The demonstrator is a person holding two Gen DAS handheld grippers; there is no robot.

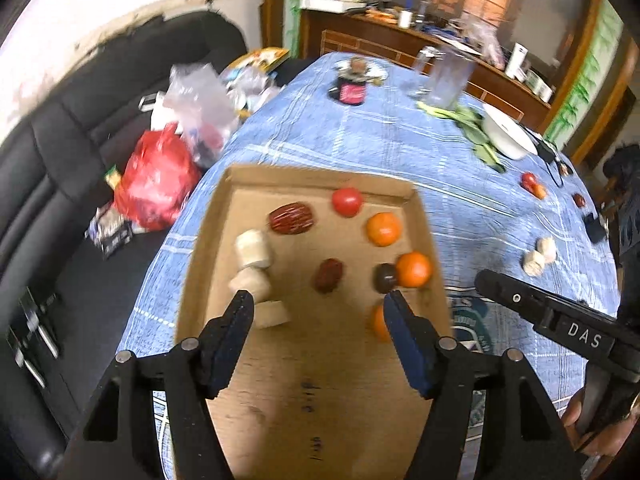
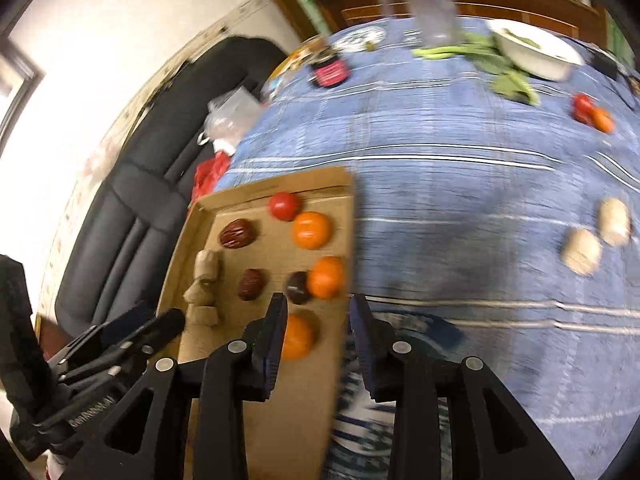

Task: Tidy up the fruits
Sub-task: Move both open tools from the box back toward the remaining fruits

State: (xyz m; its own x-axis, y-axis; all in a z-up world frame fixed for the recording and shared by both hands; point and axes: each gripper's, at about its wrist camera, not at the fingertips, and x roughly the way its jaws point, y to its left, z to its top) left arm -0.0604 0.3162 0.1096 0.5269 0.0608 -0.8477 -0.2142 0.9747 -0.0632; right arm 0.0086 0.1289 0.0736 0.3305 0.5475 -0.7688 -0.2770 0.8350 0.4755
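Note:
A shallow cardboard tray (image 1: 208,240) (image 2: 240,200) lies on a blue checked tablecloth. It holds a red tomato (image 1: 347,201) (image 2: 284,205), three oranges (image 1: 383,229) (image 2: 312,230), dark red dates (image 1: 291,218) (image 2: 237,233), a dark plum (image 1: 384,278) (image 2: 298,287) and pale root chunks (image 1: 254,249) (image 2: 208,266). My left gripper (image 1: 318,302) is open and empty above the tray. My right gripper (image 2: 318,306) is open and empty over the tray's right edge; it shows in the left wrist view (image 1: 520,296). Loose on the cloth lie two pale chunks (image 1: 540,256) (image 2: 596,236) and a tomato with an orange (image 1: 533,185) (image 2: 592,114).
A white bowl (image 1: 506,132) (image 2: 536,50), green leaves (image 1: 476,128) (image 2: 512,80), a clear jug (image 1: 446,76) and a dark jar (image 1: 352,92) stand at the table's far side. A black sofa (image 1: 60,160) with a red bag (image 1: 156,180) lies to the left.

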